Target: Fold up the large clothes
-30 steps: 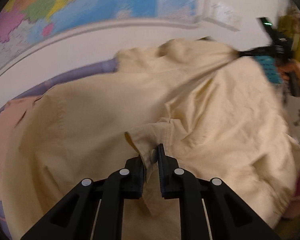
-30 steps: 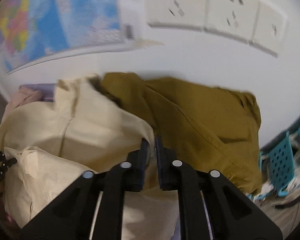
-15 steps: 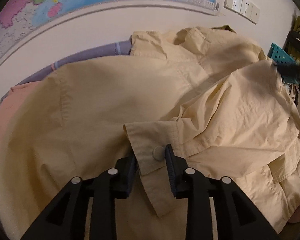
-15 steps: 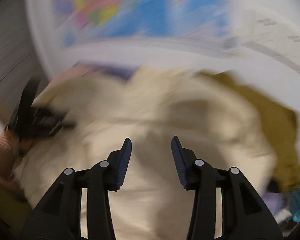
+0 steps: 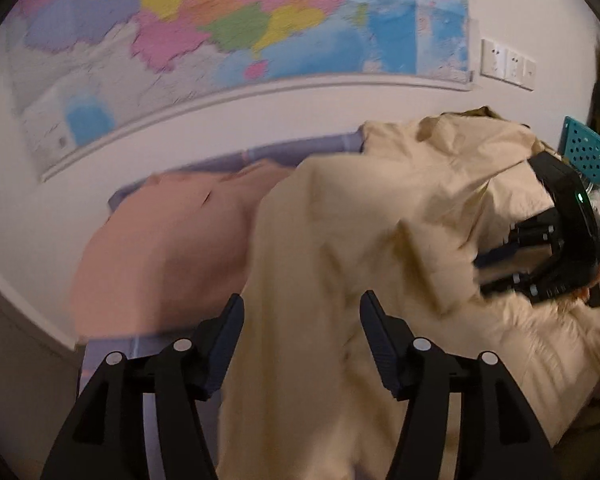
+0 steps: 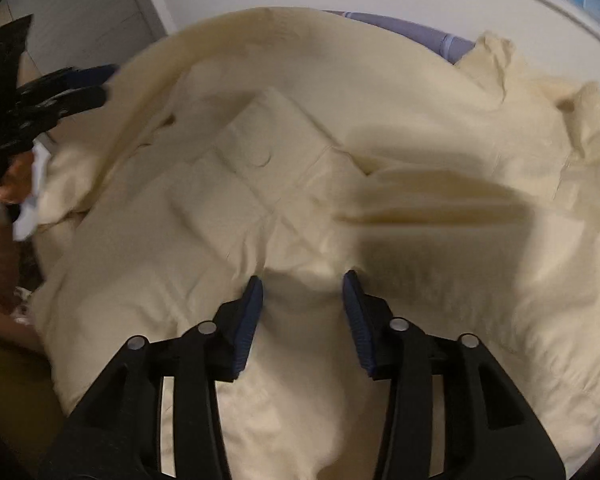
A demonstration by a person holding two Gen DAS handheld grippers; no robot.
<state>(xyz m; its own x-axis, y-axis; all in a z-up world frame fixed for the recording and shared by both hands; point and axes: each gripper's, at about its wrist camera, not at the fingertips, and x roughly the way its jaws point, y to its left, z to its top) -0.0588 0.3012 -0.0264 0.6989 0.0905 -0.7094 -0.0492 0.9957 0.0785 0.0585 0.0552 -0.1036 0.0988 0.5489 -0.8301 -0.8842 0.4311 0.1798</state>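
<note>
A large cream shirt (image 5: 380, 240) lies crumpled over the table, and fills the right wrist view (image 6: 300, 184). My left gripper (image 5: 302, 320) is open and empty just above the shirt's left edge. My right gripper (image 6: 302, 292) is open, its fingertips down on a raised fold of the cream cloth without pinching it. The right gripper also shows at the right of the left wrist view (image 5: 540, 256), low over the shirt. The left gripper shows at the far left of the right wrist view (image 6: 60, 88).
A pink garment (image 5: 172, 248) lies left of the cream shirt on a lilac cloth (image 5: 284, 152). A wall map (image 5: 220, 32) and sockets (image 5: 508, 64) are behind. A teal basket (image 5: 588, 152) stands at the far right.
Both grippers have opened and let go of the cream shirt. The left gripper has pulled back and swung left, showing the pink garment. The right gripper has come down onto the shirt.
</note>
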